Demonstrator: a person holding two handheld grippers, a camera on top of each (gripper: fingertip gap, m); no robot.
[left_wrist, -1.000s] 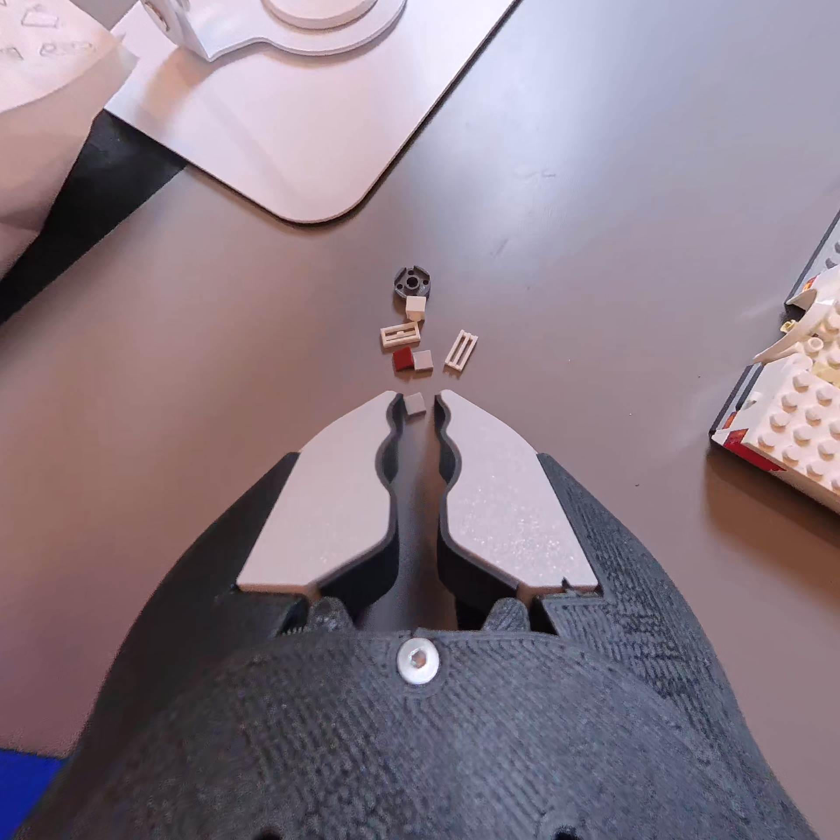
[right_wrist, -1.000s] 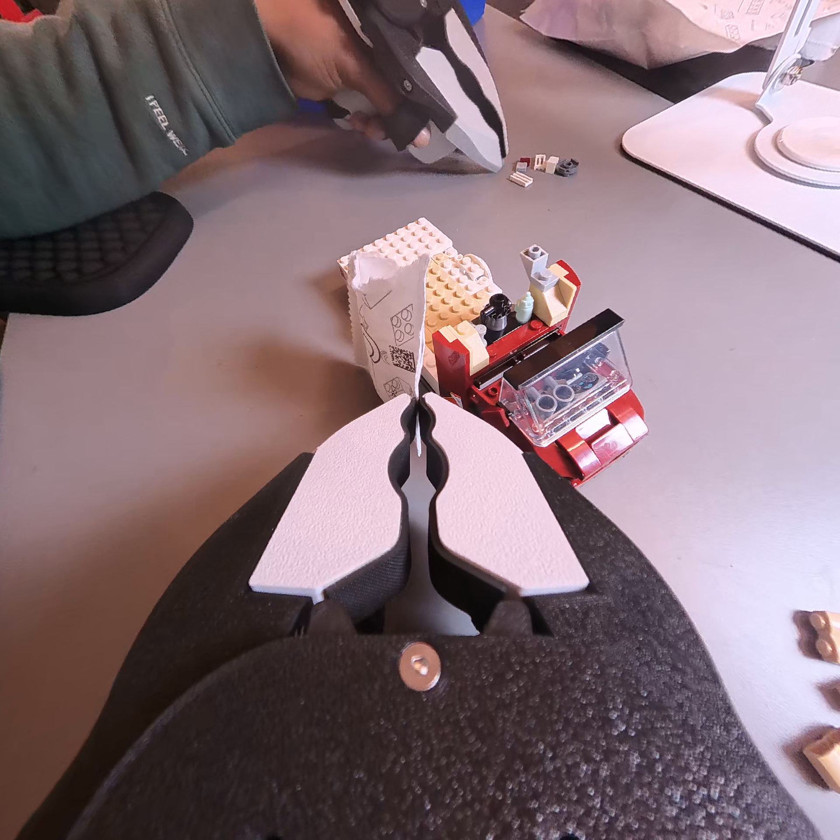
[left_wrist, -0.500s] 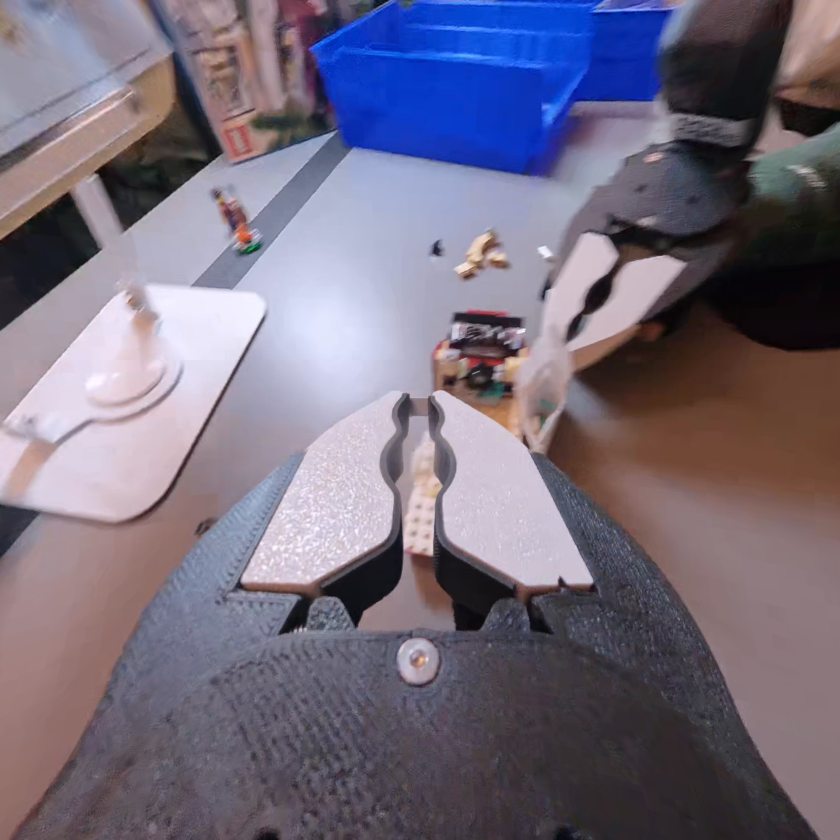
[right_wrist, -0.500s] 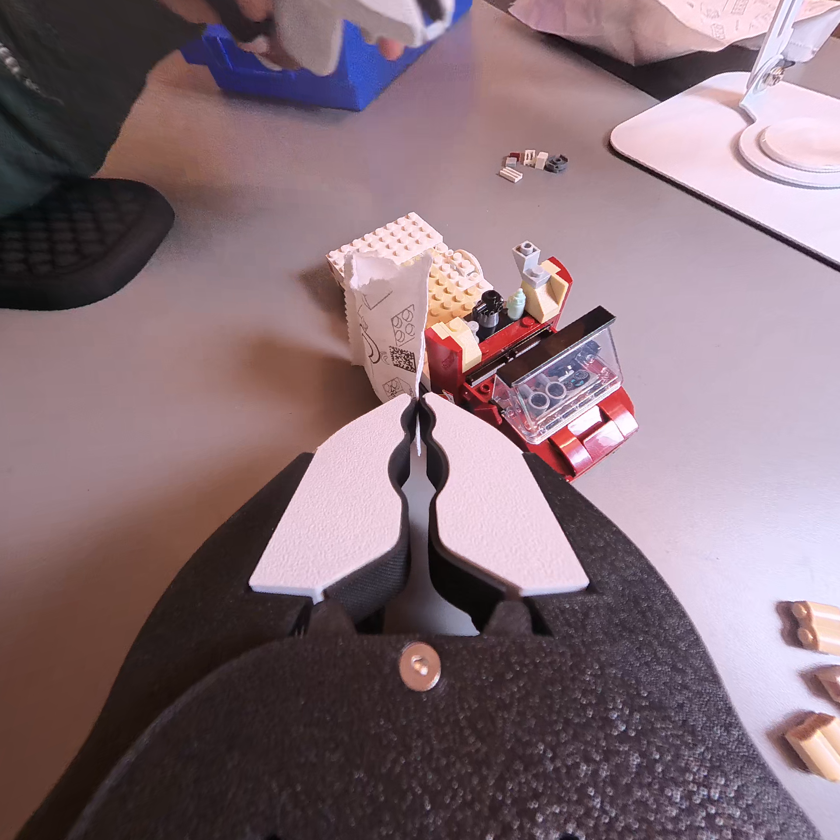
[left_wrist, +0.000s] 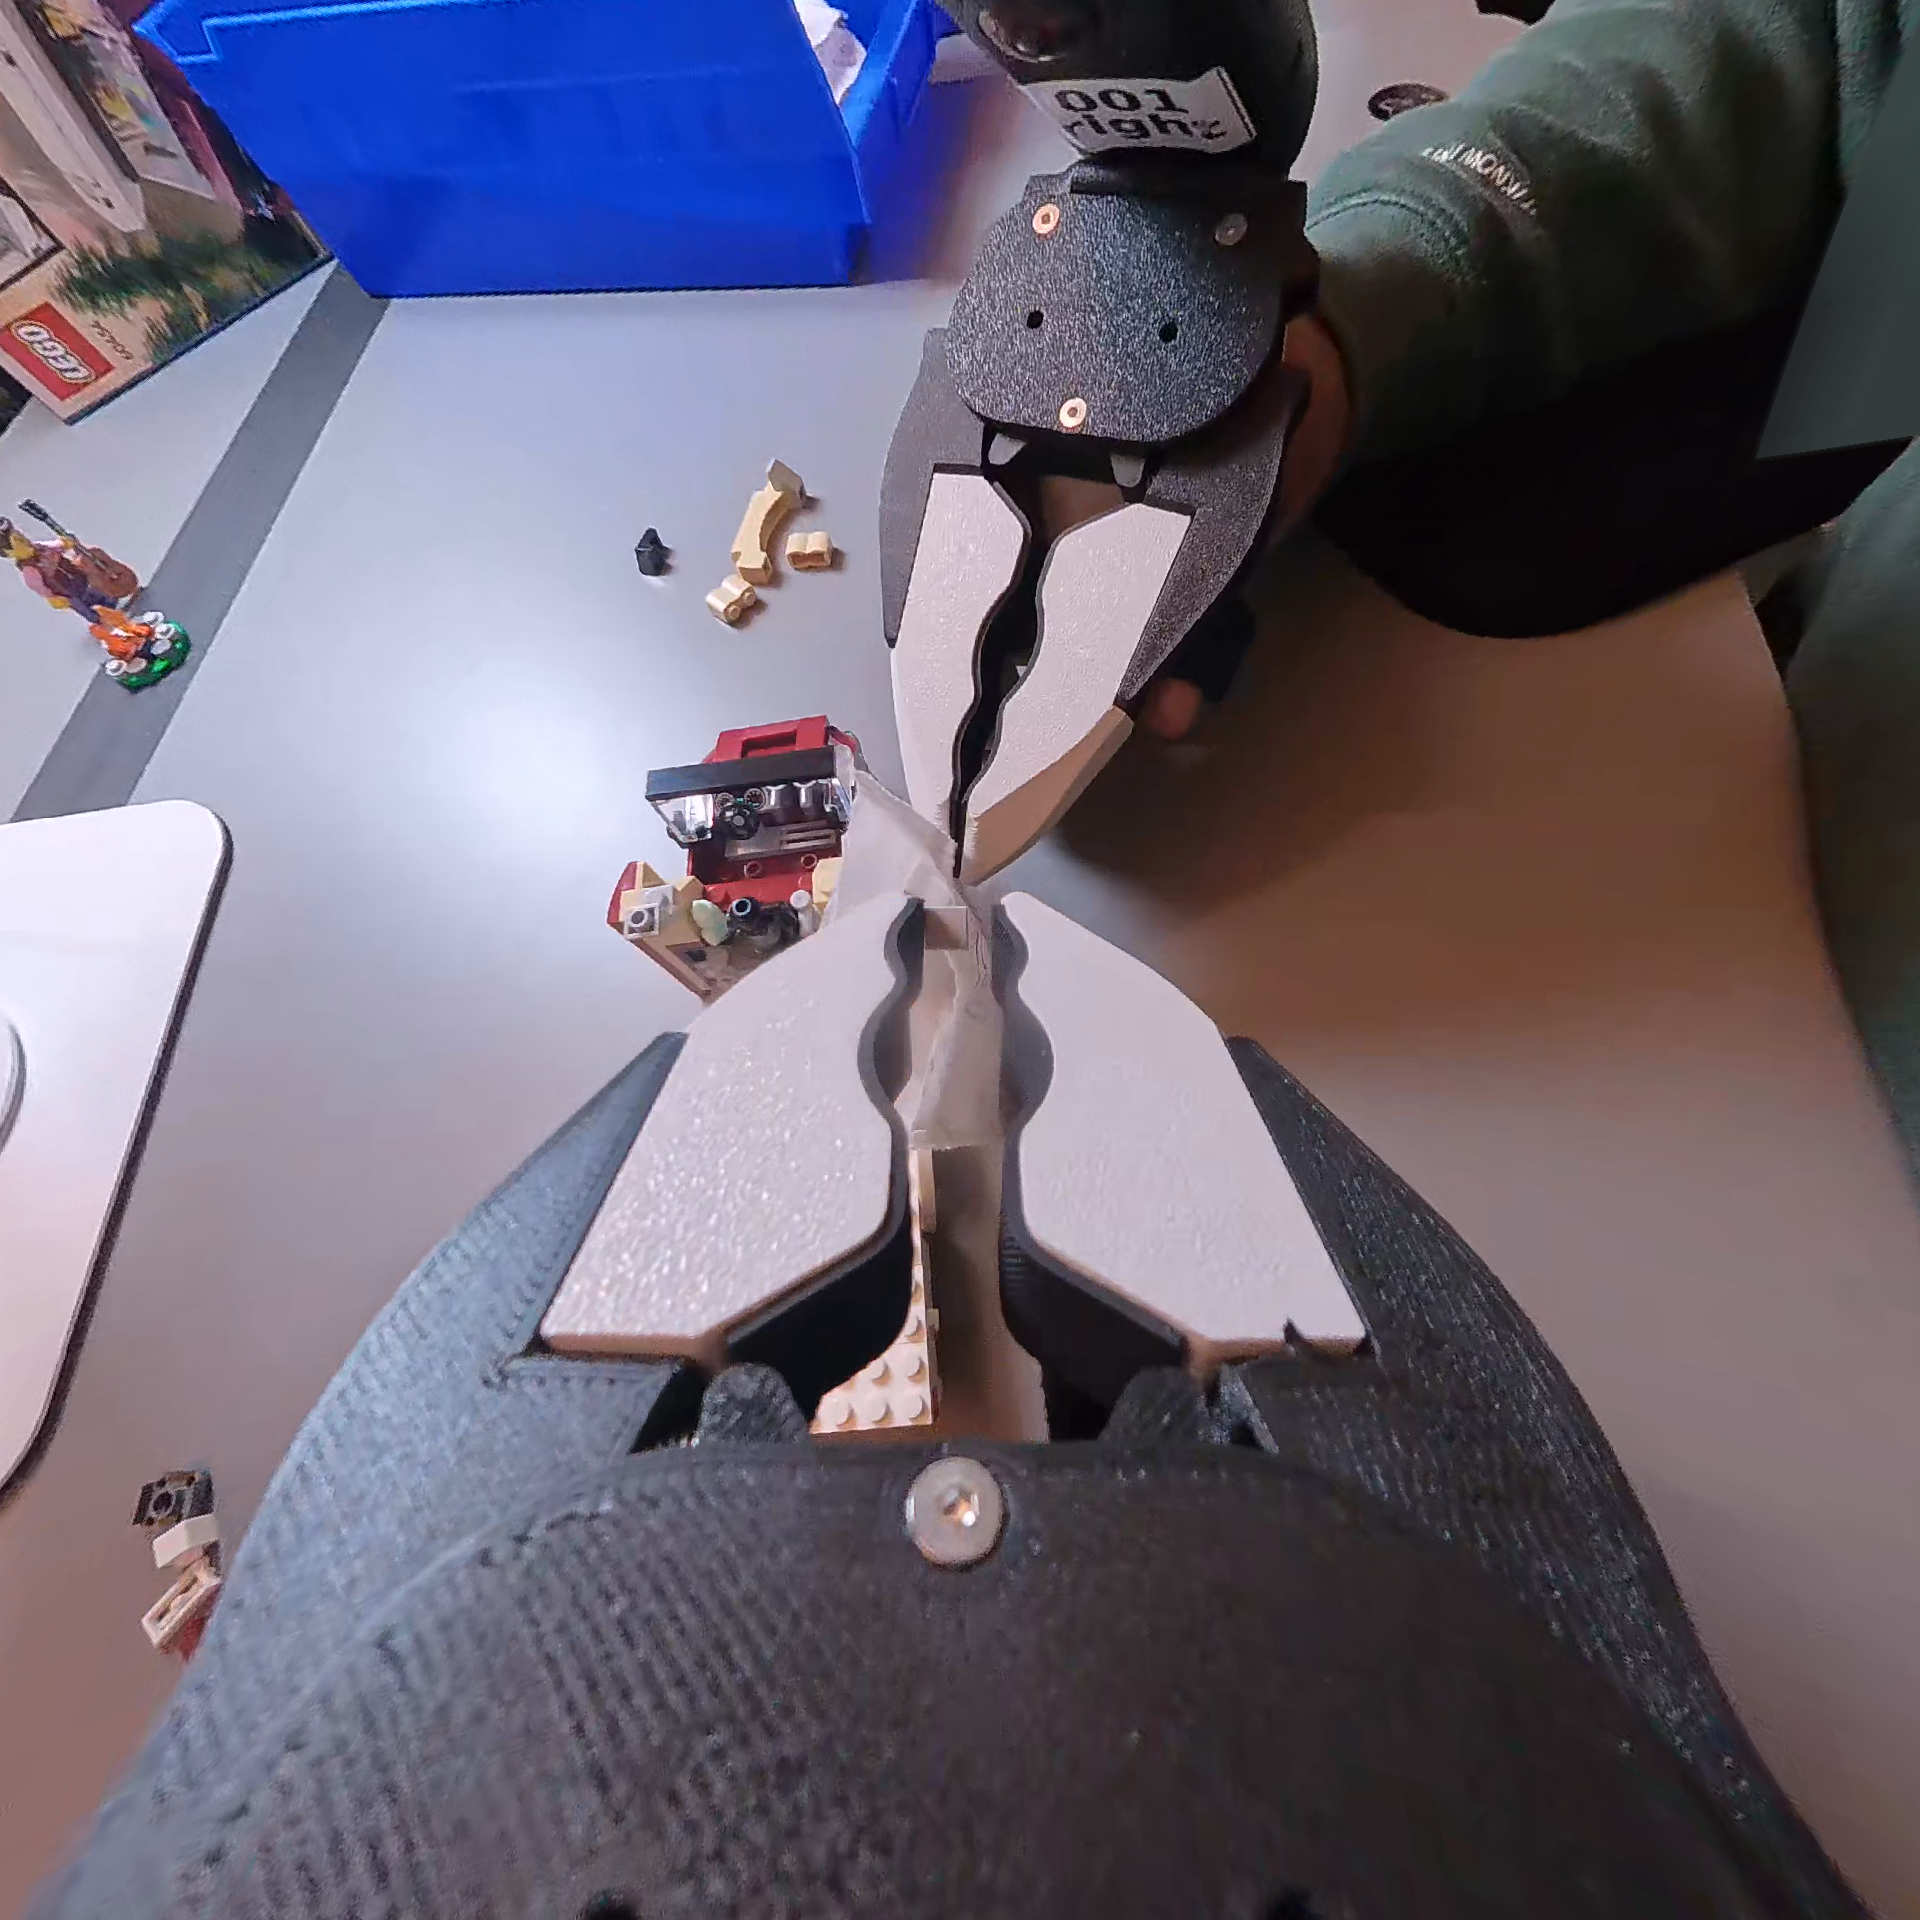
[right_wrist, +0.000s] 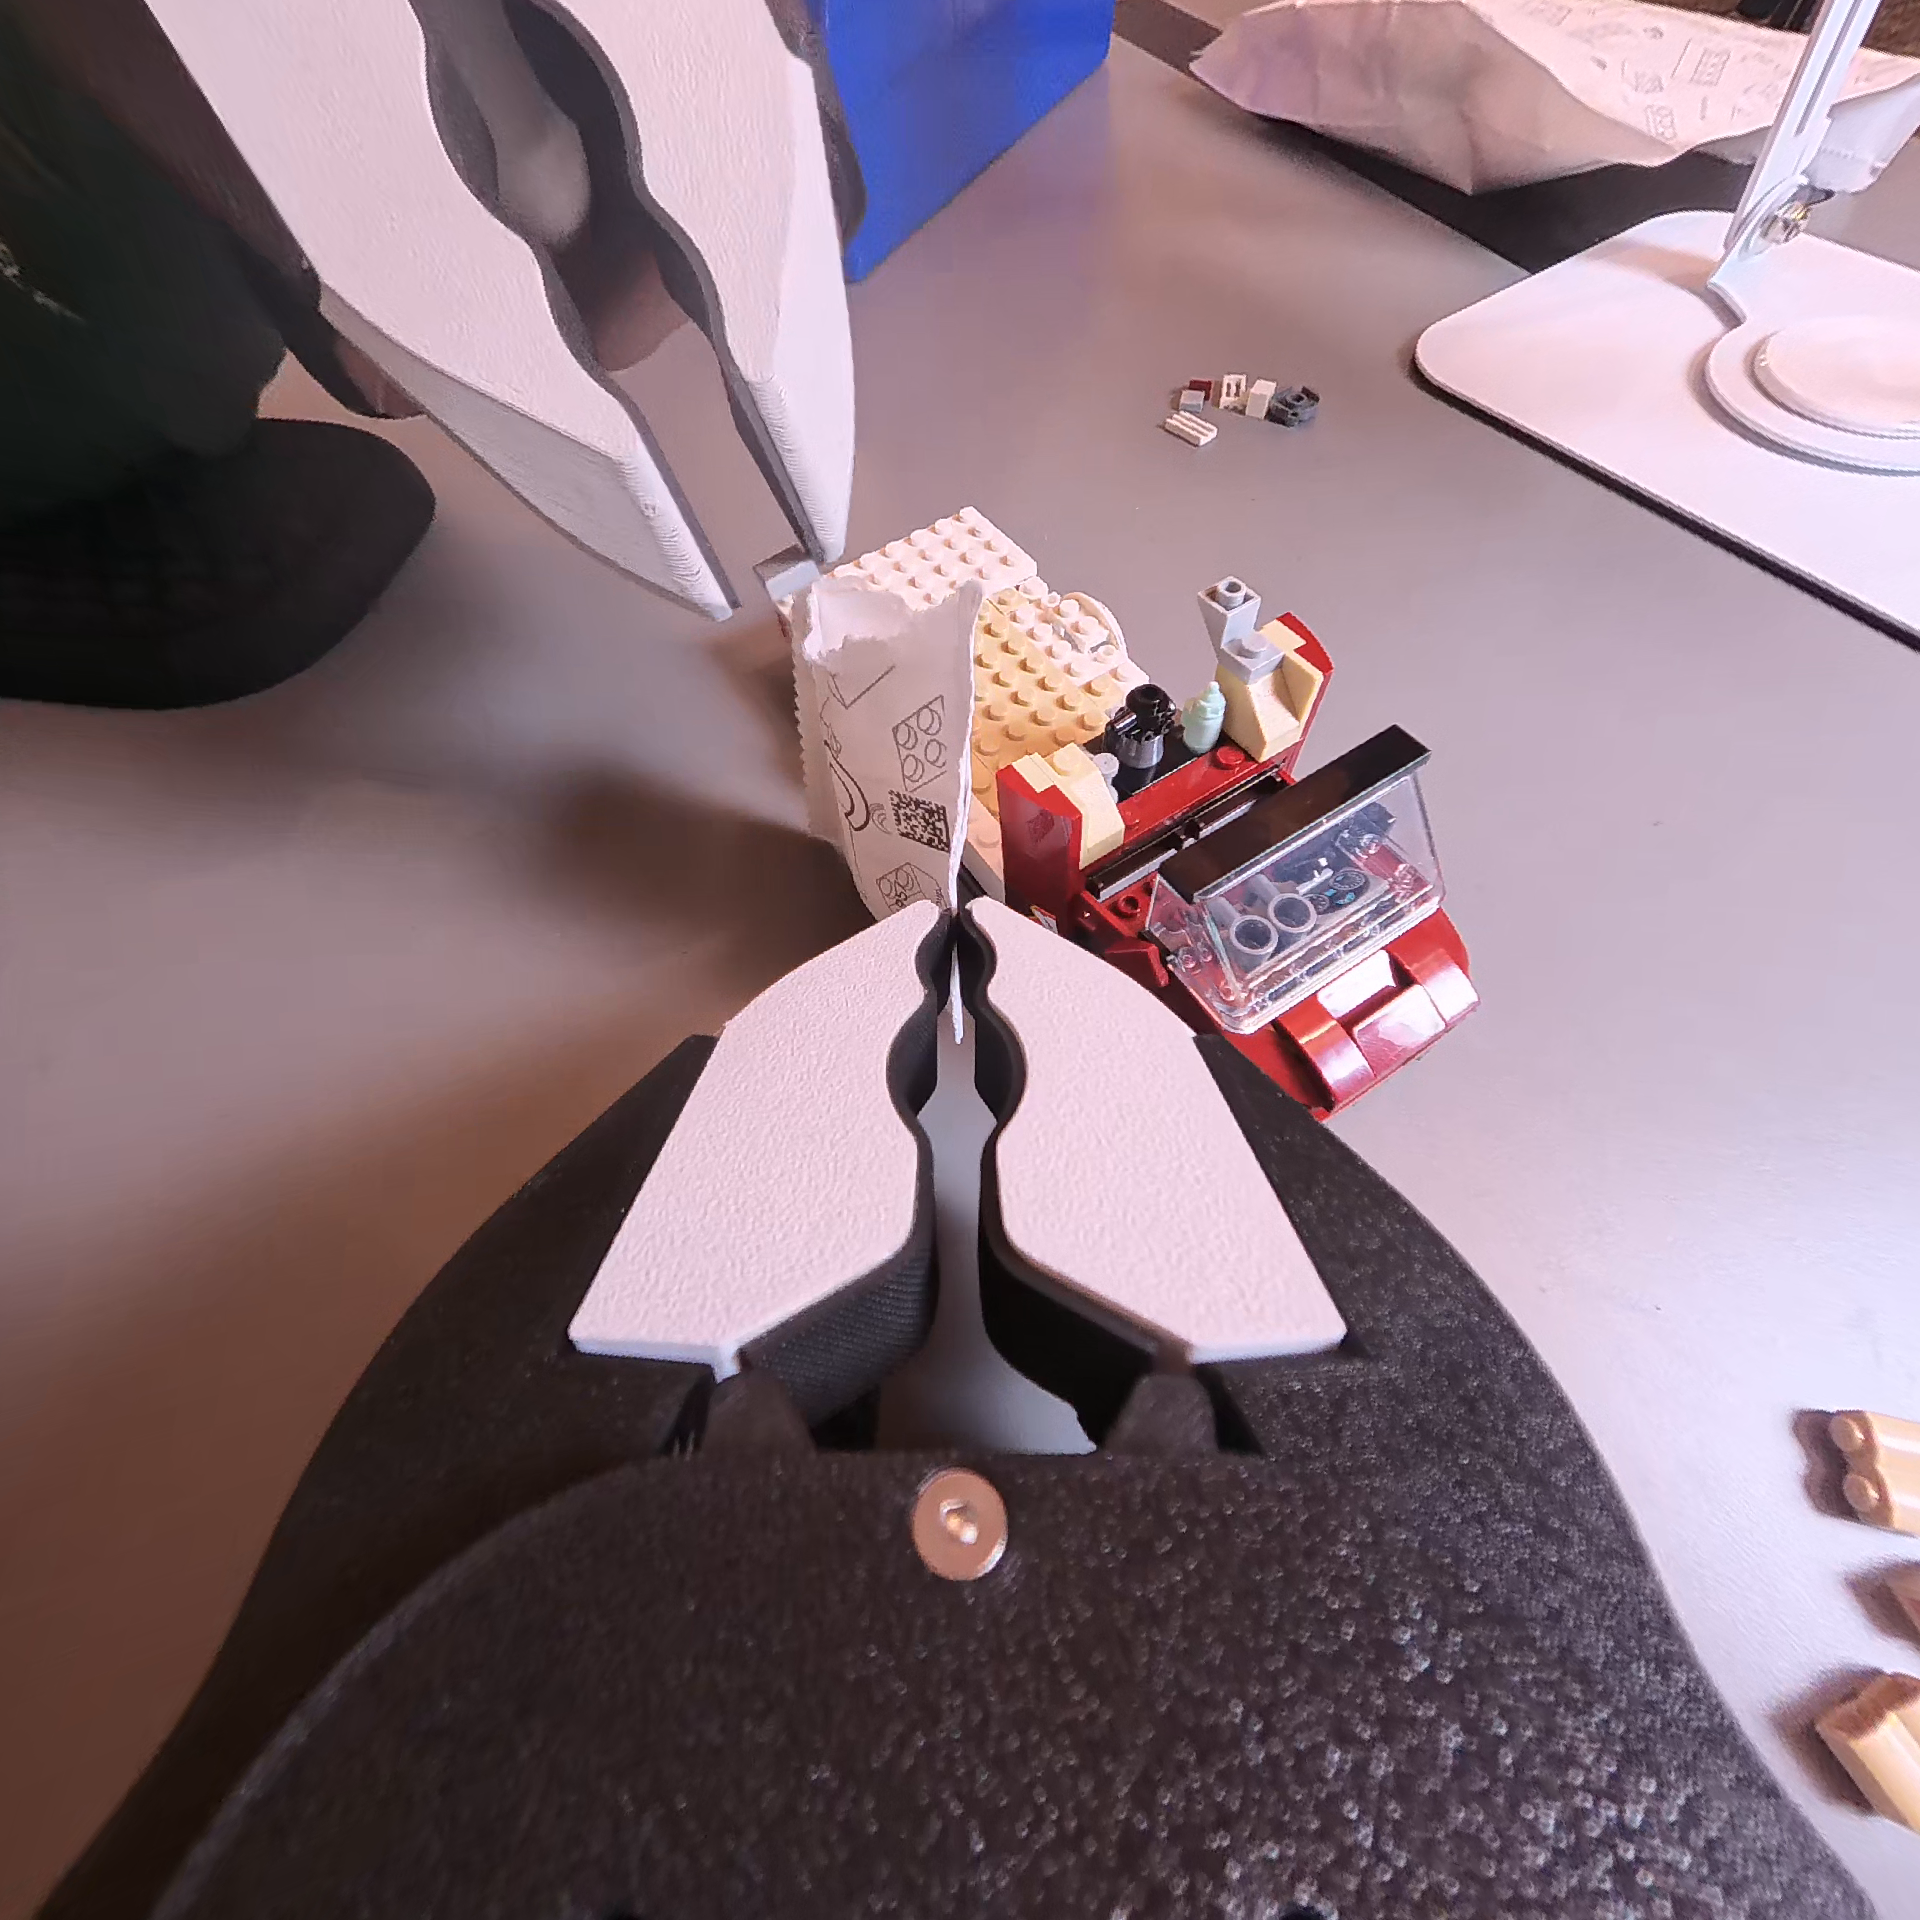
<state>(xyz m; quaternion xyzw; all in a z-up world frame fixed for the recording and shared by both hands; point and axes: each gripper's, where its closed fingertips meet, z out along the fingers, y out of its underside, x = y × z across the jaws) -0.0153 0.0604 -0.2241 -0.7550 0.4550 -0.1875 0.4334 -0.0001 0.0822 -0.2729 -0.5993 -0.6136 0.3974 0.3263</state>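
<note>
- Left gripper (right_wrist: 764, 592): we see its jaws narrow, tips pinching a small grey brick (right_wrist: 787, 569), held directly over the torn top edge of the white paper bag (right_wrist: 883, 748).
- Paper bag: printed, standing upright on the grey table (right_wrist: 416, 935), leaning against the brick model, just left of it.
- Right gripper (right_wrist: 958, 920): jaws nearly closed, pads clamped on the bag's thin side edge, which runs up between the fingertips.
- Brick model (right_wrist: 1226, 862): dark red vehicle with clear windscreen, tan and white studded plates behind, touching the bag, just right of our right gripper tips.
- Loose small bricks (right_wrist: 1247, 400): grey, white and dark red cluster farther back on the table, well apart from both grippers.
- White stand base (right_wrist: 1662, 416): flat plate at the far right.
- Tan bricks (right_wrist: 1870, 1475): a few at the right edge, near the right gripper body.
- Blue bin (right_wrist: 956, 125): behind the left gripper.
</note>
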